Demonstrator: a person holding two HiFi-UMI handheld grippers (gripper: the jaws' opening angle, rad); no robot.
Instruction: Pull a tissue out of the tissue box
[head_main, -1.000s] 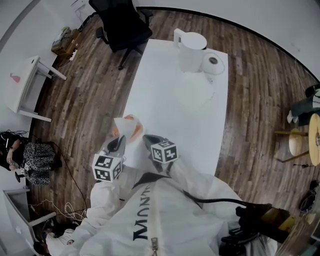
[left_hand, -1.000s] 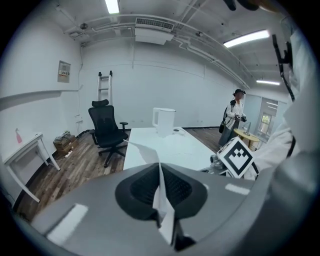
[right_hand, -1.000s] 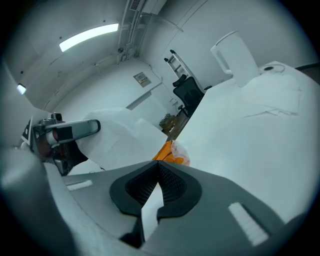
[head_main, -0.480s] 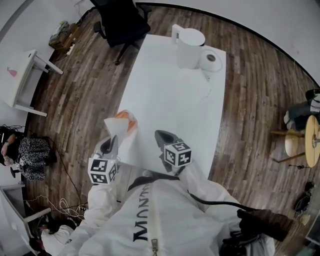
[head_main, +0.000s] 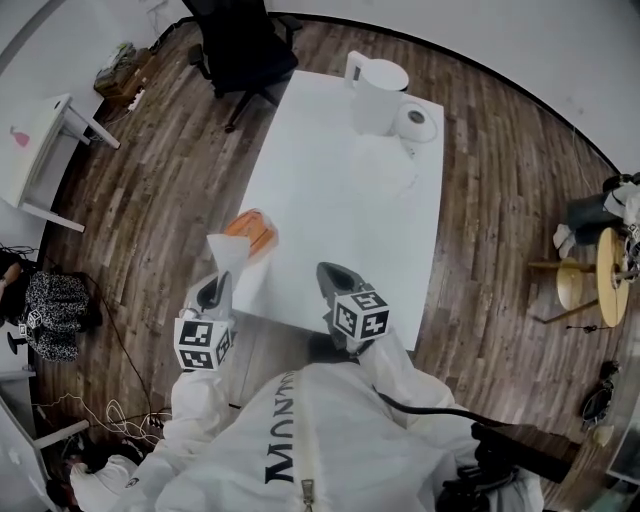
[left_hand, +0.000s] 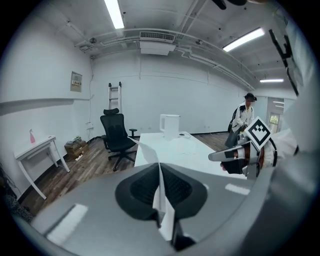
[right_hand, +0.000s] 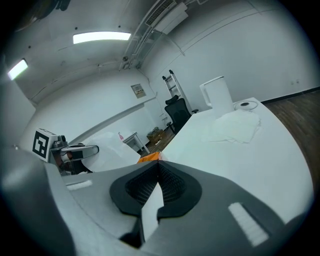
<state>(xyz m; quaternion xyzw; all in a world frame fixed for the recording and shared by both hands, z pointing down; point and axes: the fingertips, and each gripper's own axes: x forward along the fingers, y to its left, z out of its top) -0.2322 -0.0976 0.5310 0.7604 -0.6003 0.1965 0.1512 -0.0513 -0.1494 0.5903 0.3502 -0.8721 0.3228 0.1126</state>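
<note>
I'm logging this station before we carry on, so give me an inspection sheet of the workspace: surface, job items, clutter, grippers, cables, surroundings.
Surface: white table, no spills seen.
Job's things: orange tissue box near the table's left edge; white tissue reaching from it to the left gripper.
Clutter: white kettle, toilet roll, loose tissues at the far end.
Grippers: left gripper shut on the tissue; right gripper jaws together, nothing seen held.
Cables: black cable across the person's white suit.
Surroundings: wooden floor, black office chair, small white side table.
</note>
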